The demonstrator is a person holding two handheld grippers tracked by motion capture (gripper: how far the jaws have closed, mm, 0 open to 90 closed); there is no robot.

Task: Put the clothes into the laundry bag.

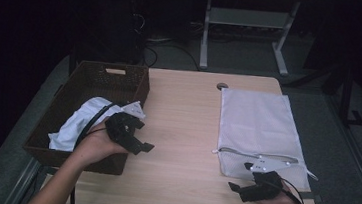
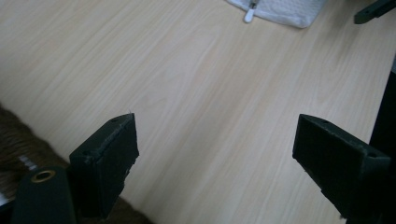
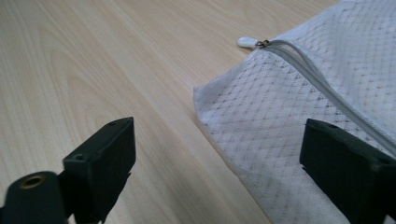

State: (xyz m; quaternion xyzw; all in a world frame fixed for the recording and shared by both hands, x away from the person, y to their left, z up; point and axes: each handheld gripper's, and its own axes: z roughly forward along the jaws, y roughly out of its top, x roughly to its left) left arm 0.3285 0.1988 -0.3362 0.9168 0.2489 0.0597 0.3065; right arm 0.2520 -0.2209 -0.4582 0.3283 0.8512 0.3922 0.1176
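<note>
A white mesh zipper bag [image 1: 259,132] lies flat on the right half of the wooden table [image 1: 183,112]; its zipper pull [image 3: 247,42] points toward the table's middle. My right gripper [image 1: 241,190] hovers open at the bag's near left corner [image 3: 210,100], jaws wide apart with nothing between them. My left gripper [image 1: 139,146] is open beside the brown wicker basket [image 1: 83,80], over bare wood [image 2: 210,116]. White cloth [image 1: 79,120] lies inside the basket. The bag's corner with its zipper pull [image 2: 249,17] appears far off in the left gripper view.
The basket sits at the table's left edge, partly overhanging. A round cable hole [image 1: 222,86] is at the table's far edge. Beyond the table stand a white desk frame [image 1: 246,33] and cables on the floor.
</note>
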